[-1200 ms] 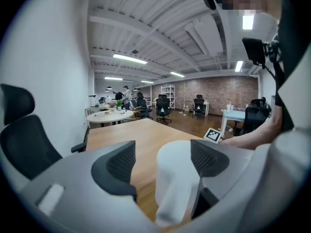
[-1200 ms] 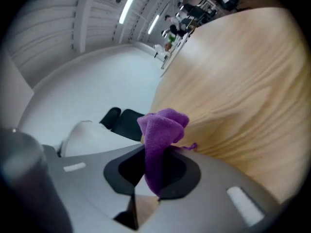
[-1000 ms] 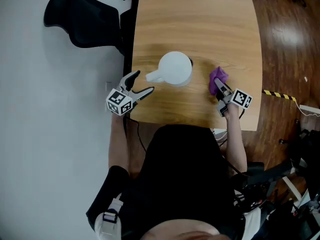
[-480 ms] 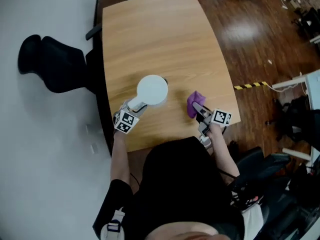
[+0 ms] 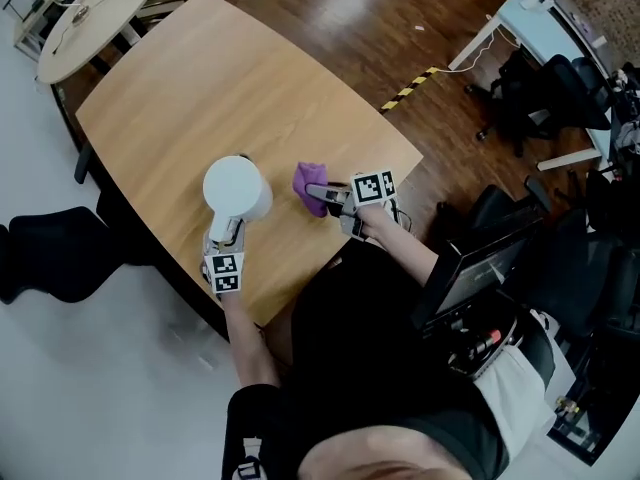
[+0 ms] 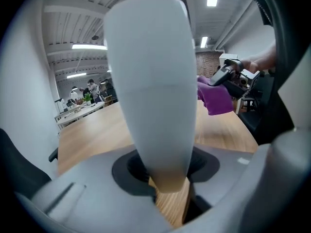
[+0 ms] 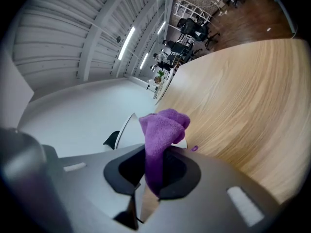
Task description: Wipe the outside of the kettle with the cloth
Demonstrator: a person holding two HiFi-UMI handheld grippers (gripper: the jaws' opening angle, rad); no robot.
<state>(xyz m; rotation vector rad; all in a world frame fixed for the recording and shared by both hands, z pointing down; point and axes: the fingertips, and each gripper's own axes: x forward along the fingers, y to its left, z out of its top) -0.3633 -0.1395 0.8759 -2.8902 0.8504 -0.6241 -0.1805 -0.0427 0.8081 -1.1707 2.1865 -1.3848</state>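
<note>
My left gripper point(image 5: 228, 236) has just been closing and now pinches the kettle's handle point(image 6: 153, 106). The kettle point(image 5: 236, 188) stands on the table point(image 5: 200, 88). Just right of it, my right gripper point(image 5: 325, 196) clamps the cloth point(image 5: 308, 183) tight. I'd steady the kettle, then press the cloth flat against its side.

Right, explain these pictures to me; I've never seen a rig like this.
No robot here: a person holds a two-jaw gripper in each hand. The head view comes from a camera on the person's head, looking down; the other two come from cameras riding on each gripper. On the light wooden table stands a round white kettle. The left gripper has just been closing and now clamps the kettle's handle. The right gripper pinches a crumpled purple cloth, held beside the kettle, apart from it.
</note>
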